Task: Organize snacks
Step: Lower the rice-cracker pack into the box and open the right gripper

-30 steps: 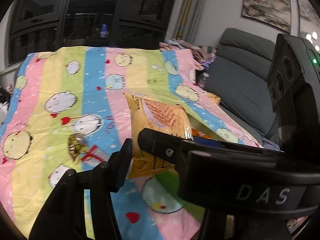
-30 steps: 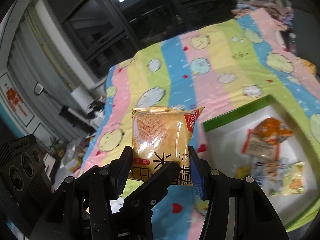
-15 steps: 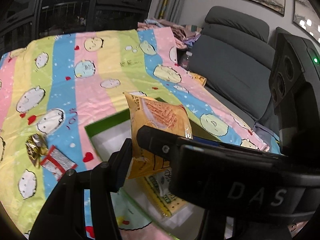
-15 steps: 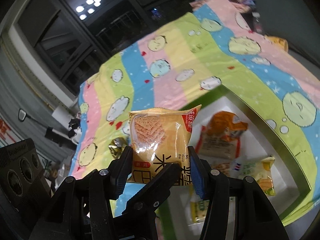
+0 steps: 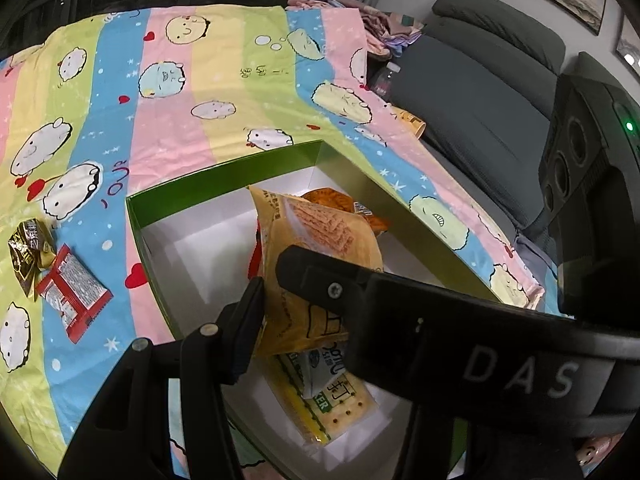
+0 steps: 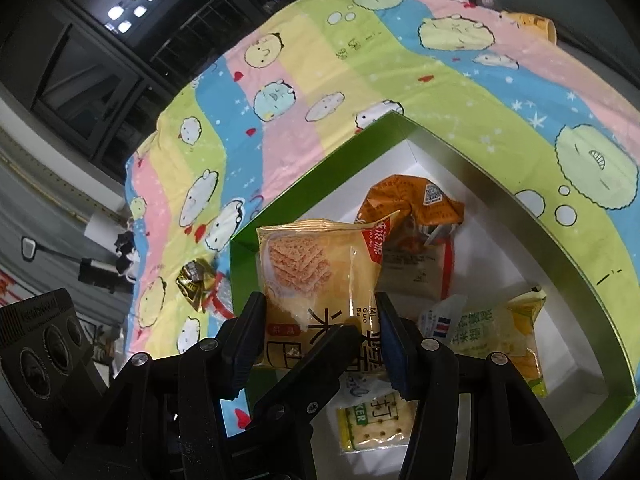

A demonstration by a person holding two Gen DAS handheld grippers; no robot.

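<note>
Yellow packet: a glossy yellow plastic rice-cracker packet [image 6: 316, 280], upright, hangs over the white interior of the box near its left wall.
Right gripper: the black two-finger right gripper [image 6: 320, 330] is clenched on the packet's lower part, a blue-faced pad pressing each side edge.
Left gripper: the black left gripper [image 5: 280, 300] meets the same packet. Its left finger lies against the packet's edge; the other finger is hidden behind the right gripper's body, so a full grip appears likely but I cannot confirm it.
Box: an open rectangular cardboard box with green walls and a white floor [image 6: 500, 200] rests on the striped pastel cartoon-print bedsheet [image 5: 168, 120].
Box contents: an orange crinkled snack bag [image 6: 416, 200] at the far corner; a pale green packet [image 6: 500, 328] along the right wall; a clear-wrapped pack of square soda crackers [image 6: 376, 424] at the near edge.
Outside the box: a gold-and-black foil snack [image 5: 28, 248] and a red-and-silver wrapper [image 5: 72, 296] lie touching on the sheet, left of the box.
Surroundings: a grey upholstered sofa [image 5: 480, 80] borders the sheet's right edge.
</note>
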